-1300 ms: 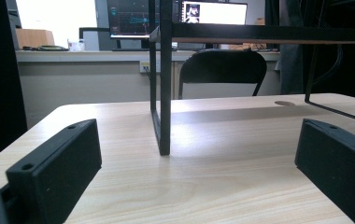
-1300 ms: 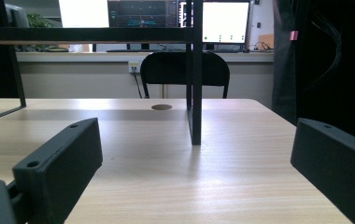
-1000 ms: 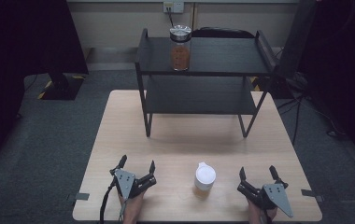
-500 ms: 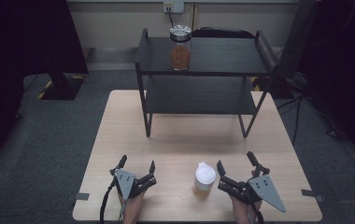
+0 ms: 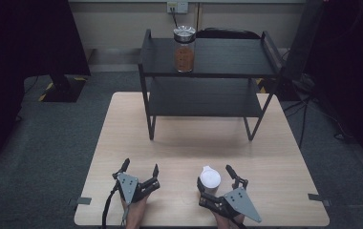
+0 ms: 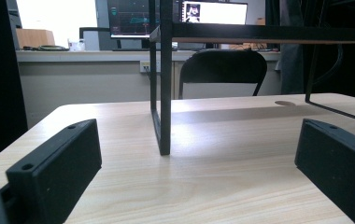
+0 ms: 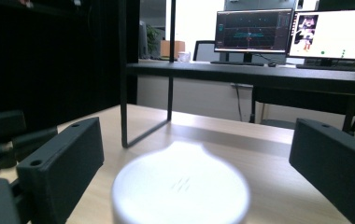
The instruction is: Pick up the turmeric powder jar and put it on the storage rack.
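A small white lidded cup (image 5: 209, 179) stands on the wooden table (image 5: 194, 143) near its front edge. My right gripper (image 5: 215, 175) lies low with one jaw on each side of the cup. In the right gripper view the cup (image 7: 180, 186) sits blurred between the jaws with a gap on both sides. The jaws have just been closing a little and do not touch it, so the gripper (image 7: 196, 144) is open. My left gripper (image 5: 141, 166) rests open on the table to the left, with nothing between its jaws (image 6: 199, 144).
A black two-tier rack (image 5: 208, 71) stands at the table's far side, and one leg of the rack (image 6: 165, 93) rises straight ahead in the left gripper view. A glass jar (image 5: 184, 47) with a metal lid and brown contents stands on its top shelf. Monitors and a chair lie beyond.
My right gripper has moved left from the table's right side to the cup and now straddles it. The left gripper and the cup have stayed in place.
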